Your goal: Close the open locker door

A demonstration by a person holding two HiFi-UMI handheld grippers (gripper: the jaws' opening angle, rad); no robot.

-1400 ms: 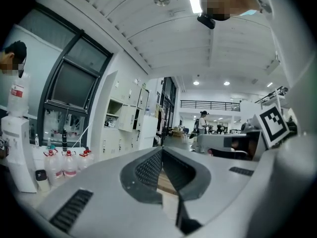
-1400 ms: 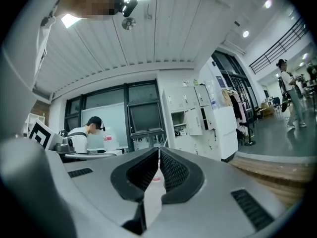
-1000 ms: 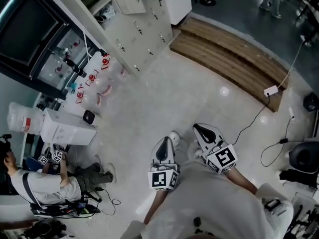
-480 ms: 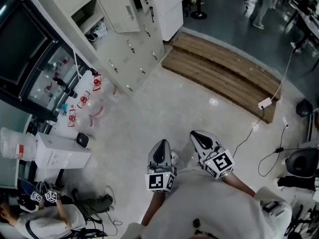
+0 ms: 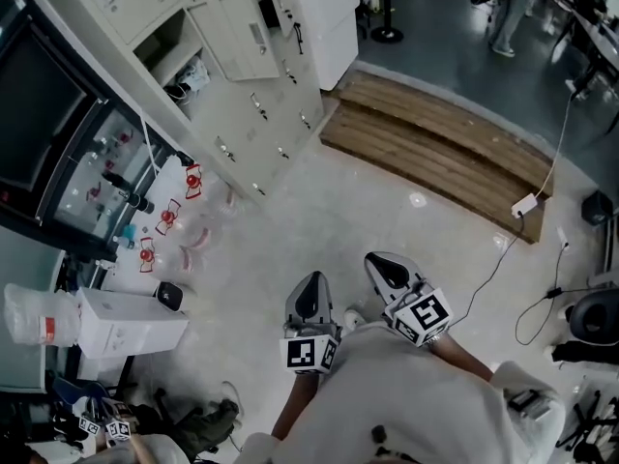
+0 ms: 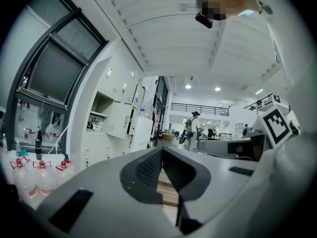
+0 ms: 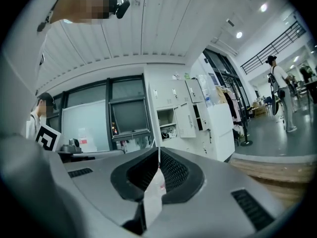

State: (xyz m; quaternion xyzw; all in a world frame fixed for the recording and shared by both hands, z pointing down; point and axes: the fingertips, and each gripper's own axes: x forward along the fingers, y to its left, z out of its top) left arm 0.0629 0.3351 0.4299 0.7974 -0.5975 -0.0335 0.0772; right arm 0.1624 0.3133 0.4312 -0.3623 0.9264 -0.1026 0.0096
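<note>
**Both tongs closed, locker door well ahead**

The open locker door (image 5: pixel 237 32) stands swung out from the bank of grey lockers (image 5: pixel 266 104) at the upper left of my head view. It is just beside its bared compartment (image 5: pixel 179 61), where some small clutter lies that I cannot make out. The other doors I can see on the bank sit flush.

My left tongs (image 5: pixel 311 286) and right tongs (image 5: pixel 380 262) hang side by side over the pale floor (image 5: pixel 319 201), well apart from that door. The right pair reaches a little further forward. In the left gripper view the jaws meet at their tips with nothing between them. In the right gripper view the jaws are likewise pressed together and empty, and the open compartment shows just above them.

To the right of the lockers a wooden platform (image 5: pixel 435 148) lies along the floor. A white plug block (image 5: pixel 527 204) rests at its far corner on a dark cable. Left of the lockers, clear bottles with red caps (image 5: pixel 166 216) stand together beneath a dark window (image 5: pixel 39 104). A white box (image 5: pixel 131 322) lies near them.
</note>
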